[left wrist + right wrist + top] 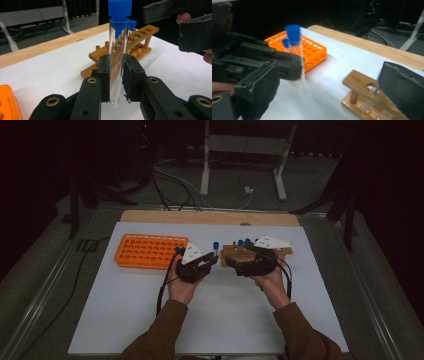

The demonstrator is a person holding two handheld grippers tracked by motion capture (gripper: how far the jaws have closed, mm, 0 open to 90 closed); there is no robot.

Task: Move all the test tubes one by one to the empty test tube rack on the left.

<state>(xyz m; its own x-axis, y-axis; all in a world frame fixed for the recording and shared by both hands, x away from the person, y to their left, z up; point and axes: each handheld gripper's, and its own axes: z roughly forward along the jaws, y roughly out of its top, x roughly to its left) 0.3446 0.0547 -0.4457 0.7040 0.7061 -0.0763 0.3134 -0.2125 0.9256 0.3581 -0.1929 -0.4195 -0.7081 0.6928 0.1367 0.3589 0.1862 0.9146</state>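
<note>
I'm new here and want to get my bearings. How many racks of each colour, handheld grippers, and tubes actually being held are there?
orange rack: 1
wooden rack: 1
grippers: 2 (left gripper, right gripper)
blue-capped tube held in the left fingers: 1
Total: 5
Other tubes in the racks are too small to count.

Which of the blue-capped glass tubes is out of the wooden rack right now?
The clear glass tube with the blue cap clamped upright in the left tool; the other capped tubes still stand in the brown wooden rack.

Top of the test tube's blue cap (pixel 120 7) beyond the frame edge; wooden rack's (pixel 362 92) far end perhaps behind a jaw.
</note>
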